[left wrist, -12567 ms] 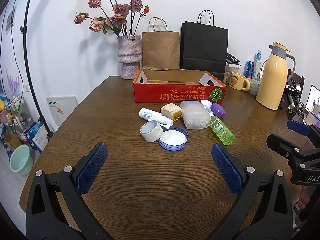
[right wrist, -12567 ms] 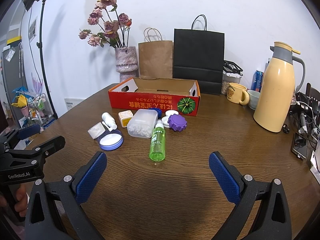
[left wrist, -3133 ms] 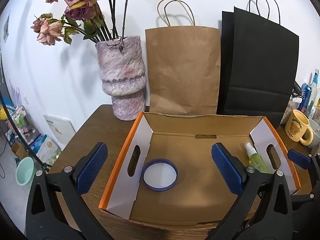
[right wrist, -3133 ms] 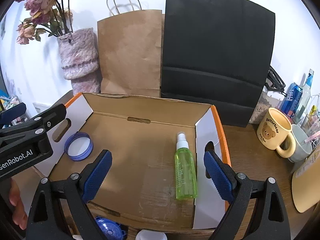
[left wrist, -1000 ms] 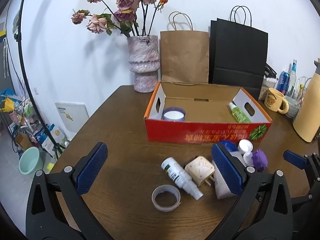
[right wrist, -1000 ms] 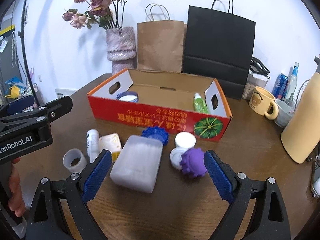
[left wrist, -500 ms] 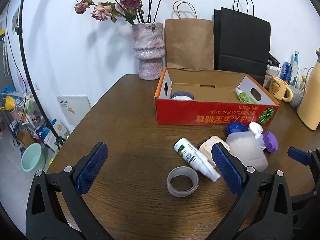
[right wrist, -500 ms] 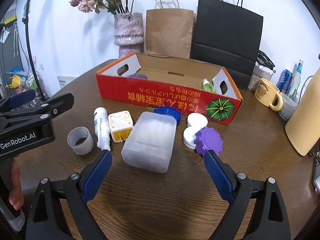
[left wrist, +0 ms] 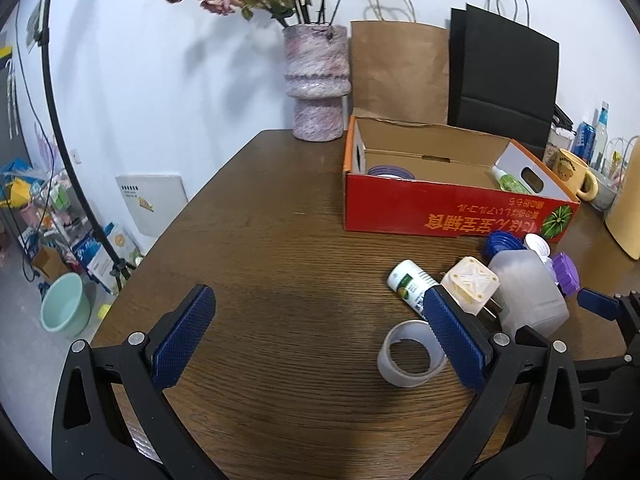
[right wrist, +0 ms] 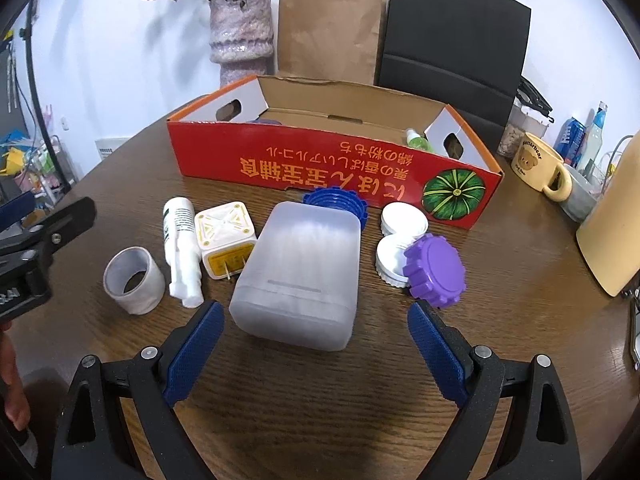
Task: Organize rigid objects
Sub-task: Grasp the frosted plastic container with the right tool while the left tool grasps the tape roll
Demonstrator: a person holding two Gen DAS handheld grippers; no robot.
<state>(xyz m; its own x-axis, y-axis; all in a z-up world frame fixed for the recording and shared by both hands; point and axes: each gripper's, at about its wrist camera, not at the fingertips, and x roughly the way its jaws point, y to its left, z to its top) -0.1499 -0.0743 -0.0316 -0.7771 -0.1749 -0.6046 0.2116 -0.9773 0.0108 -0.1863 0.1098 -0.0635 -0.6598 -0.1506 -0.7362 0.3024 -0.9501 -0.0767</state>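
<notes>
A red cardboard box [right wrist: 304,168] [left wrist: 440,212] stands on the brown table, holding a blue-rimmed lid [left wrist: 390,171] and a green spray bottle [right wrist: 418,142] [left wrist: 510,180]. In front of it lie a frosted plastic container [right wrist: 298,272], a white bottle [right wrist: 180,240], a cream plug cube [right wrist: 226,236], a tape roll [right wrist: 134,280] [left wrist: 410,354], a blue lid [right wrist: 336,200], two white caps [right wrist: 400,220] and a purple lid [right wrist: 434,270]. My right gripper [right wrist: 316,348] is open just short of the container. My left gripper [left wrist: 318,336] is open, the tape roll by its right finger.
A stone vase of dried flowers [left wrist: 316,84], a brown paper bag [left wrist: 398,72] and a black bag [left wrist: 504,80] stand behind the box. A bear mug [right wrist: 540,168], cans and a yellow jug [right wrist: 612,216] crowd the right side. Bare table lies to the left [left wrist: 260,260].
Both grippers have drawn back from the box and come down toward the loose items. The right one has closed in on the frosted container; the left view has swung left and lower.
</notes>
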